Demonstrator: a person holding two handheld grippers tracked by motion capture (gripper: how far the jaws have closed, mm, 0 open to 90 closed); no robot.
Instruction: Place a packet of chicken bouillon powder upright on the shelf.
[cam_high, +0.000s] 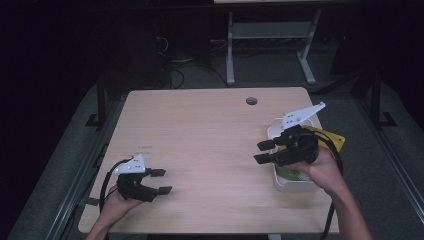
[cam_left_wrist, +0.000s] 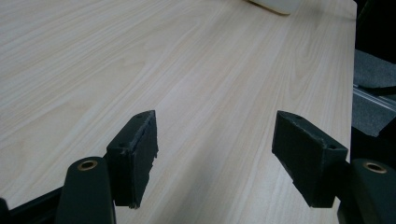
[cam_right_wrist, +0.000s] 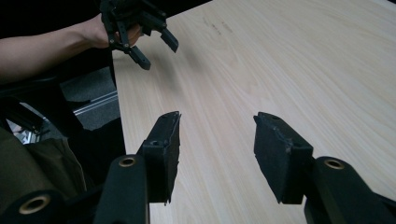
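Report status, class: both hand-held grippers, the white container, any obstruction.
Left hand-held gripper open, empty. Right hand-held gripper open, empty, beside white container. Table between them bare.

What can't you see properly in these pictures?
- Inside of the white container, high view: the right gripper and hand cover it; something green shows.
- Yellow thing, high view: mostly behind that gripper.
- The container in the left gripper view: cut off by the top edge.
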